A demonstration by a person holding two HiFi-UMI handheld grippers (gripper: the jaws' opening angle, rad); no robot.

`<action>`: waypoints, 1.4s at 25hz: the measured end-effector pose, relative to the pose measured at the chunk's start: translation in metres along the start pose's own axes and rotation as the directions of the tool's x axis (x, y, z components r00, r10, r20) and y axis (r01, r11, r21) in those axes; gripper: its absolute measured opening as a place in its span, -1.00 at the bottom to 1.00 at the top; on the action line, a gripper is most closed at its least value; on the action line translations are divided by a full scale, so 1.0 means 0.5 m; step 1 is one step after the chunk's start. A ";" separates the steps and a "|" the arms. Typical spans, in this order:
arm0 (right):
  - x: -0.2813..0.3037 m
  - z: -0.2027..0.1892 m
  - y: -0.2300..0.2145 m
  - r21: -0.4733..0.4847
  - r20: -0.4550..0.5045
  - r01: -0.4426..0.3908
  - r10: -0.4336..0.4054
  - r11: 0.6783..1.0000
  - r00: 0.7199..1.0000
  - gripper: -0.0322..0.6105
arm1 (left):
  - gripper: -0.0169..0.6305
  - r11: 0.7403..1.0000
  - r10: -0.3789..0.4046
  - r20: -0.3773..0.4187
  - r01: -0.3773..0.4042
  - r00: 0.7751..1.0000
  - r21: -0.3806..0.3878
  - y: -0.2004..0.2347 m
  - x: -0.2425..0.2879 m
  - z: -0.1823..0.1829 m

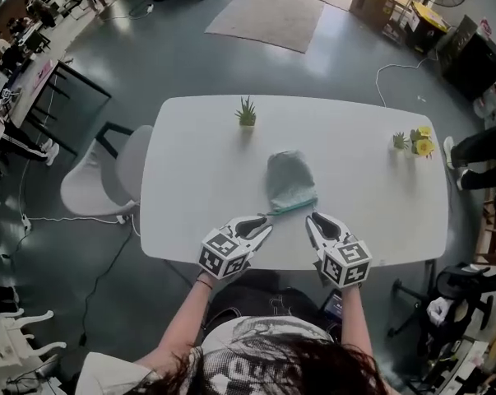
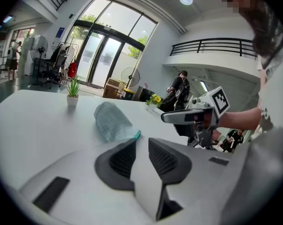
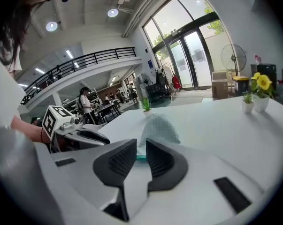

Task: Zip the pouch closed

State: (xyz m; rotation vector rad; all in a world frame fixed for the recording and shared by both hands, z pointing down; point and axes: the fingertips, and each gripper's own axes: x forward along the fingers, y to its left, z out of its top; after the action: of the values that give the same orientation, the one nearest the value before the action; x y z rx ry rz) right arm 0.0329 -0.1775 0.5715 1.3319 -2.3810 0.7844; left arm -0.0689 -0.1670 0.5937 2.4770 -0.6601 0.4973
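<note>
While I hold left gripper (image 1: 266, 225) and right gripper (image 1: 312, 223) parted and empty, pouch (image 1: 289, 179) lies just ahead; plant (image 1: 246, 113), flowers (image 1: 423, 146) beyond.

White bench (image 1: 190, 188), rounded corners, fills centre of head view, standing on grey floor (image 1: 149, 48). Grey-green pouch (image 1: 289, 181) lies flat near bench middle, slightly right of centre; teal zip edge (image 1: 294, 207) along its lower end, toward bottom of frame. Spiky green plant (image 1: 246, 113) in small pot upright at upper centre, well apart from pouch. Yellow flowers (image 1: 424, 146) and small green plant (image 1: 400, 141) side by side at upper right.
</note>
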 end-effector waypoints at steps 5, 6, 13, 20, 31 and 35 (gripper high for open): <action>-0.056 0.012 0.018 0.019 0.067 0.002 -0.003 1.000 0.998 -0.70 | -0.72 1.000 -0.023 0.015 0.023 1.000 -0.012 -0.059 -0.004 -0.011; -0.070 0.011 0.019 0.025 0.080 0.007 -0.009 1.000 0.997 -0.70 | -0.72 1.000 -0.027 0.014 0.027 1.000 -0.011 -0.071 -0.002 -0.014; -0.163 -0.004 0.036 0.040 0.143 0.050 -0.055 0.998 0.988 -0.70 | -0.73 0.997 -0.073 0.030 0.072 0.997 0.036 -0.161 0.004 -0.016; -0.242 -0.050 0.074 0.033 0.178 0.063 -0.068 0.997 0.982 -0.73 | -0.80 0.987 -0.124 0.094 0.114 0.988 0.113 -0.285 -0.020 0.012; -0.346 -0.079 0.158 0.025 0.262 0.078 -0.082 0.997 0.961 -0.89 | -0.88 0.976 -0.133 0.105 0.111 0.986 0.189 -0.398 -0.092 -0.011; -0.376 -0.090 0.175 0.016 0.273 0.089 -0.090 0.996 0.958 -0.90 | -0.89 0.971 -0.142 0.092 0.121 0.986 0.207 -0.426 -0.099 -0.024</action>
State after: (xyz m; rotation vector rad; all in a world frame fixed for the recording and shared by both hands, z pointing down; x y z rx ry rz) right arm 0.0568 0.0151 0.4859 1.6315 -2.5021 0.6135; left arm 0.0039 0.0158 0.4970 2.7317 -0.5023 0.4002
